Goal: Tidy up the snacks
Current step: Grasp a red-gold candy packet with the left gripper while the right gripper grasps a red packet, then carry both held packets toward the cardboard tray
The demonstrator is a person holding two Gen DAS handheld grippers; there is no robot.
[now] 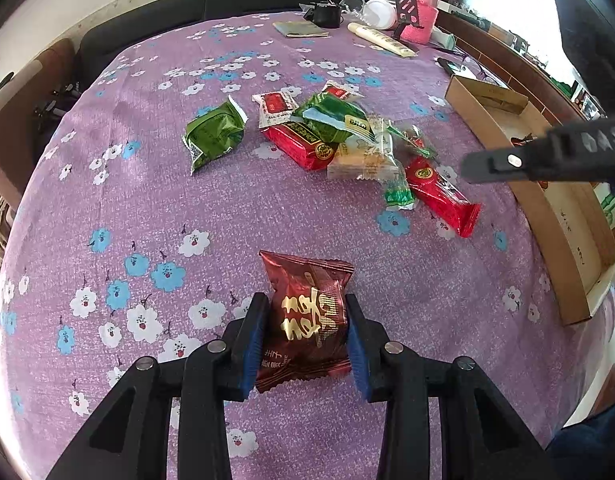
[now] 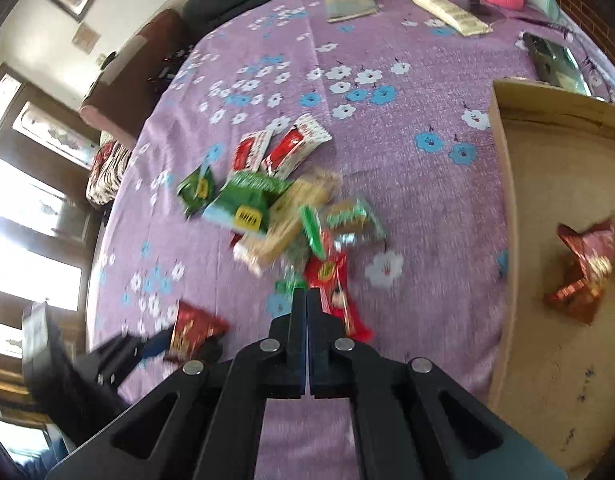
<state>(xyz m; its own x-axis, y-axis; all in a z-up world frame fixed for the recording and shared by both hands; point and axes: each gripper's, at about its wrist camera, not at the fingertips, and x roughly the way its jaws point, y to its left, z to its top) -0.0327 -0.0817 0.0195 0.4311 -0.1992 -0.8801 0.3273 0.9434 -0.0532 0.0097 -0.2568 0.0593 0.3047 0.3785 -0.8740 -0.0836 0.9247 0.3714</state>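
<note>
Left gripper (image 1: 307,340): we see it clamped on the dark red packet (image 1: 307,316), held left of the cardboard box (image 1: 547,236).
Right gripper (image 2: 308,312): jaws together, empty.
Advice: we carry the packet clear over the box wall.

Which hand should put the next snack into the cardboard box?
Left. Its fingers already clamp the dark red snack packet, so it only needs carrying to the cardboard box. The right gripper is shut and empty above the snack pile, and would first have to open and grasp.
</note>
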